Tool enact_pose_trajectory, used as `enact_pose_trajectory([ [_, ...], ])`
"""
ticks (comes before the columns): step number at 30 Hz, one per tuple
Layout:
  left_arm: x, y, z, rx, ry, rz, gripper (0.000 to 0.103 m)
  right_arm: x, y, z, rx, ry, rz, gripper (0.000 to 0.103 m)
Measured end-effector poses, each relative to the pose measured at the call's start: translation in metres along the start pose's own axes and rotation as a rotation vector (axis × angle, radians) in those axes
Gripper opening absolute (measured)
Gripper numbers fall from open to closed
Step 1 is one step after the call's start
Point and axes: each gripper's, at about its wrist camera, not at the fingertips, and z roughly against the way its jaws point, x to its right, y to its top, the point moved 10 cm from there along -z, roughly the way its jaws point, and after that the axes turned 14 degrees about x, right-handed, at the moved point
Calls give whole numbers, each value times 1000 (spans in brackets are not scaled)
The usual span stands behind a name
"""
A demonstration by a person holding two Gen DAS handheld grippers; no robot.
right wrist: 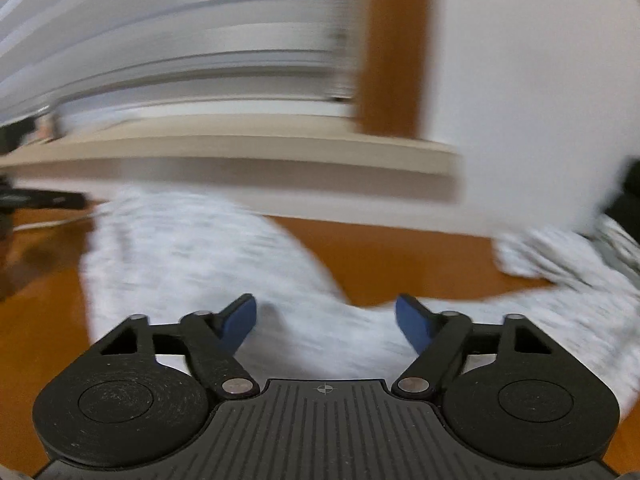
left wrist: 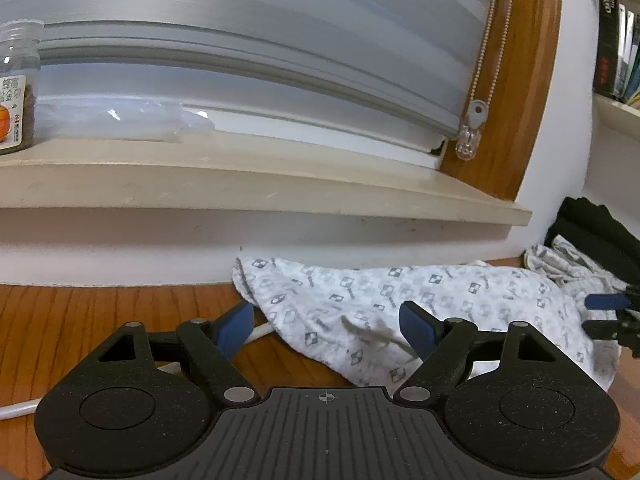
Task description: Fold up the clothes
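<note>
A white garment with a grey check print (left wrist: 400,300) lies spread on the wooden table (left wrist: 100,312) against the wall. My left gripper (left wrist: 326,326) is open and empty, its blue pads just above the garment's near left edge. My right gripper (right wrist: 326,320) is open and empty over the same garment (right wrist: 192,256); that view is motion-blurred. The right gripper's blue tips also show at the right edge of the left wrist view (left wrist: 608,312), open over the garment's right end.
A window sill (left wrist: 240,184) juts out above the table's back edge, with a jar (left wrist: 16,88) on it. A white cable (left wrist: 256,330) lies on the table at left. Dark clothing (left wrist: 592,228) and another patterned piece (left wrist: 560,256) sit at back right. Books (left wrist: 618,40) stand on a shelf.
</note>
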Motion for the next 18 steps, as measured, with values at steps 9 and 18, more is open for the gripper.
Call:
enact_pose_trajectory([
  [9,-4,0,0,1,10,11,83,-121,30,-20,28,231,113,56],
  [18,2,-4,0,-20,-15,-7,84,-152,-5,-51,-101,272,190,43],
])
